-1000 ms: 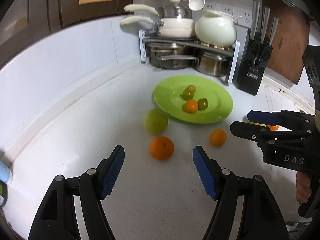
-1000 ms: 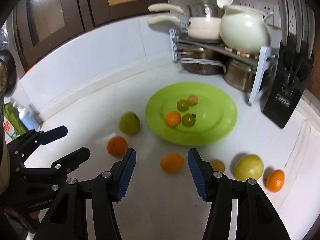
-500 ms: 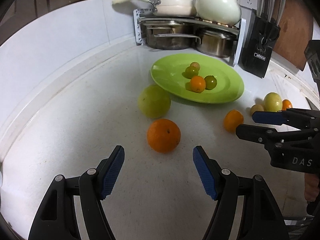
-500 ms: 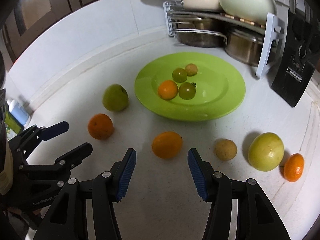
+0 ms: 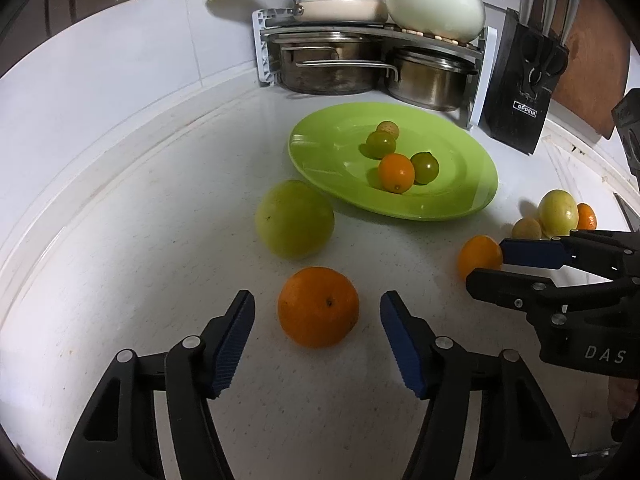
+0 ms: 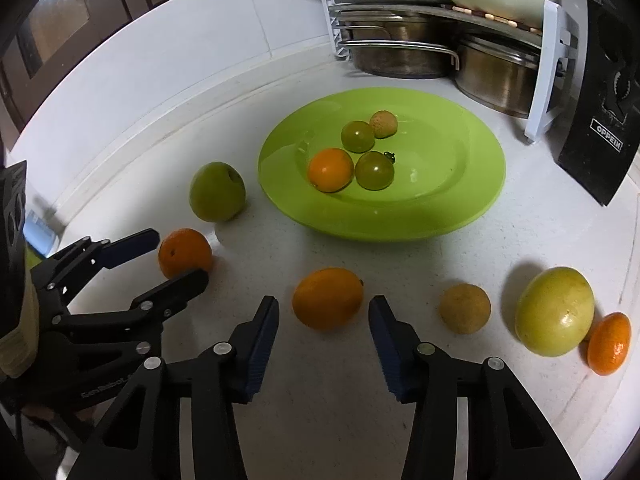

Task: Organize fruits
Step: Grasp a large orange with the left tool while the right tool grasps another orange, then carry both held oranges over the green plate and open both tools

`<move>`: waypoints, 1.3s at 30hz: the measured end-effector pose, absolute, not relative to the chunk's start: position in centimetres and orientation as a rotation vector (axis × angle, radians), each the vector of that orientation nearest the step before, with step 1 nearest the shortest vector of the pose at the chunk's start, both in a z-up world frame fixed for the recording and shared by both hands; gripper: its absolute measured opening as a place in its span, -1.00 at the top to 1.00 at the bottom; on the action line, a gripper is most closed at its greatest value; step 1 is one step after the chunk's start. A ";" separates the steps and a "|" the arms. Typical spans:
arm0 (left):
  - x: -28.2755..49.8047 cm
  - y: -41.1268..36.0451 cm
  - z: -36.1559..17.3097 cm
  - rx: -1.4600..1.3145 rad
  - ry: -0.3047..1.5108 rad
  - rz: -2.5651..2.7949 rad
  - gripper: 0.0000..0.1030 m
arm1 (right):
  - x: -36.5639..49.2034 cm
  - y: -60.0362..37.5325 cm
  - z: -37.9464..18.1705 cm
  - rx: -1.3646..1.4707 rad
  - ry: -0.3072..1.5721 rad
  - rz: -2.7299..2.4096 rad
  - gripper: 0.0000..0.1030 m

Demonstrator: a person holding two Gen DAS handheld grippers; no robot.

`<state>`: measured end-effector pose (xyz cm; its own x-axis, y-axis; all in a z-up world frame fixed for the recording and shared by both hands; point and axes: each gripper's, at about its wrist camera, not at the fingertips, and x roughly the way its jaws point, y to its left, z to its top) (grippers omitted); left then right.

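Observation:
A green plate (image 5: 460, 200) (image 6: 460, 208) on the white counter holds several small fruits. My left gripper (image 5: 316, 312) is open, its blue pads either side of an orange (image 5: 318, 306), not touching; the same orange shows in the right wrist view (image 6: 184, 252). A green apple (image 5: 294, 218) (image 6: 216, 191) lies just behind it, beside the plate. My right gripper (image 6: 324, 304) is open around another orange (image 6: 327, 297) (image 5: 478, 254), not touching. To its right lie a small tan fruit (image 6: 465, 308), a yellow-green fruit (image 6: 554, 311) and a small orange (image 6: 609, 343).
A rack with steel pots (image 5: 332, 68) and white cookware (image 5: 436, 4) stands behind the plate. A black knife block (image 5: 524, 92) and a wooden board (image 5: 588, 68) stand at the back right. The tiled wall (image 5: 120, 64) curves along the left.
Both grippers have moved forward and down toward the counter. Each orange now sits between its gripper's open pads. No fruit has moved.

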<state>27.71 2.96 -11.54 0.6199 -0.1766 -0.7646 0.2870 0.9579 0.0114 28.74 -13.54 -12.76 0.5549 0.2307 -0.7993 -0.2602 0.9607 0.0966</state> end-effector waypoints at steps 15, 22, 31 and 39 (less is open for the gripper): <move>28.2 2.7 -11.9 0.125 0.874 -0.261 0.19 | 29.5 -13.3 -13.1 -0.043 0.948 0.309 0.25; 27.5 2.6 -11.1 0.113 0.859 -0.266 0.19 | 29.1 -13.4 -12.3 -0.044 0.929 0.314 0.26; 25.9 2.3 -9.1 0.100 0.821 -0.268 0.19 | 27.7 -13.7 -10.2 -0.045 0.876 0.322 0.26; 24.6 1.5 -7.1 0.104 0.770 -0.274 0.19 | 26.1 -14.2 -7.9 -0.044 0.815 0.322 0.26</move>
<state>24.55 1.50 -7.10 0.6845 -0.2065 -0.6991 0.2822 0.9593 -0.0070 26.07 -14.25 -7.92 0.6398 0.2657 -0.7211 -0.2995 0.9504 0.0845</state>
